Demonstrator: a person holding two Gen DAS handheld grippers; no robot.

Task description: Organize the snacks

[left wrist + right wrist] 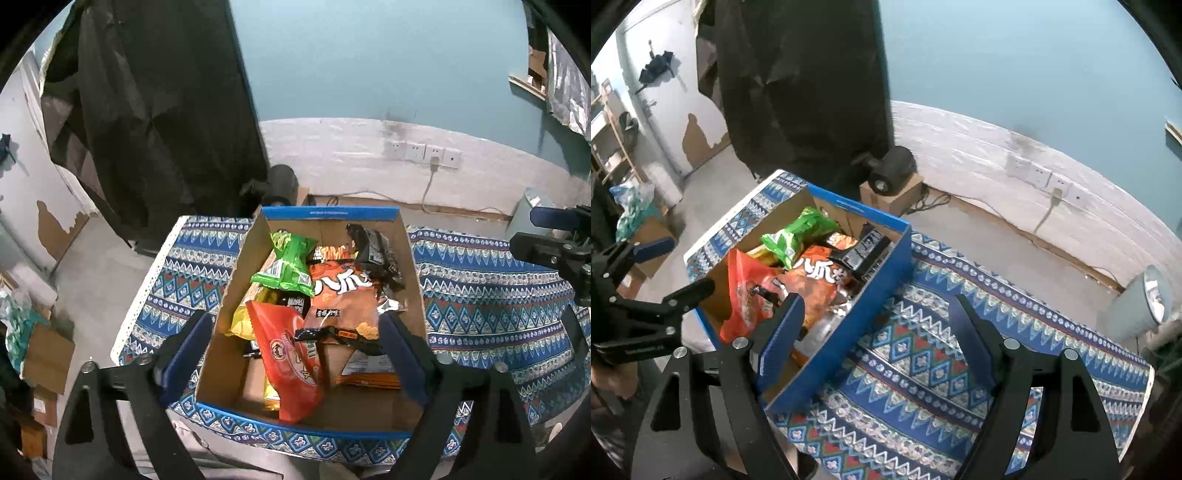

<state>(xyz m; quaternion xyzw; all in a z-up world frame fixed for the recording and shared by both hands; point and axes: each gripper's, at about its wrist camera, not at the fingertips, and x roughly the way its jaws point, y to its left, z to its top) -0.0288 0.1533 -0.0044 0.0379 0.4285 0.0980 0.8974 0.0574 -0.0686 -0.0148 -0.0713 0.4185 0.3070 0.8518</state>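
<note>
While both sets of fingers stand apart w/ nothing gripped, left gripper (295,354) over cardboard box (306,413), red packet (291,354) between its fingers, orange bag (343,295) & green bag (288,266) beyond – right gripper (875,339) over patterned cloth (923,354), box beside its left finger.

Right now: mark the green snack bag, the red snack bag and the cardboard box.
green snack bag (286,264), left wrist view, middle of the pack.
red snack bag (291,363), left wrist view, centre of its printed face.
cardboard box (864,295), right wrist view, blue outer side wall.
</note>
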